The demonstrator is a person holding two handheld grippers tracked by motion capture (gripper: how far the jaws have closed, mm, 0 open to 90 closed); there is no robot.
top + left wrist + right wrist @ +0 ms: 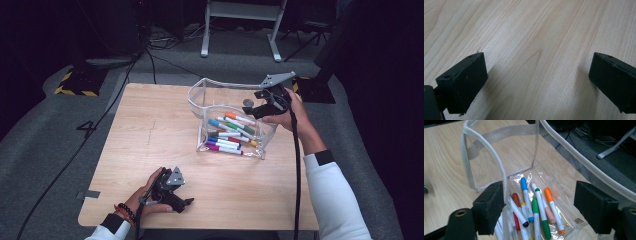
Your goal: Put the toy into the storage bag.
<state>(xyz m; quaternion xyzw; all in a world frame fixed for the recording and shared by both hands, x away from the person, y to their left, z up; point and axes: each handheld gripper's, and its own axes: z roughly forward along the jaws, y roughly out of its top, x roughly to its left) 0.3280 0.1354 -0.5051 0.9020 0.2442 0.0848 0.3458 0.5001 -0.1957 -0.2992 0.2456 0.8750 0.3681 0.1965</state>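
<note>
A clear plastic pouch (pixel 207 102) with white edging stands open on the wooden table (pixel 150 140), right of centre. Several coloured markers (pixel 230 132) lie inside it. My right gripper (pixel 256 112) is at the pouch's right end, held by a hand in a white sleeve. In the right gripper view it (pixel 541 207) is open above the markers (pixel 534 205), and the pouch's near rim (pixel 499 170) runs beside the left jaw. My left gripper (pixel 186 202) rests low at the table's front left. It (pixel 536 82) is open over bare wood.
Black cables (pixel 105 115) run across the grey floor to the left of the table. A white metal stand (pixel 240 30) is behind the table. Yellow-black hazard tape (pixel 75 90) marks the floor at back left. A grey tape strip (pixel 88 194) sits on the table's left edge.
</note>
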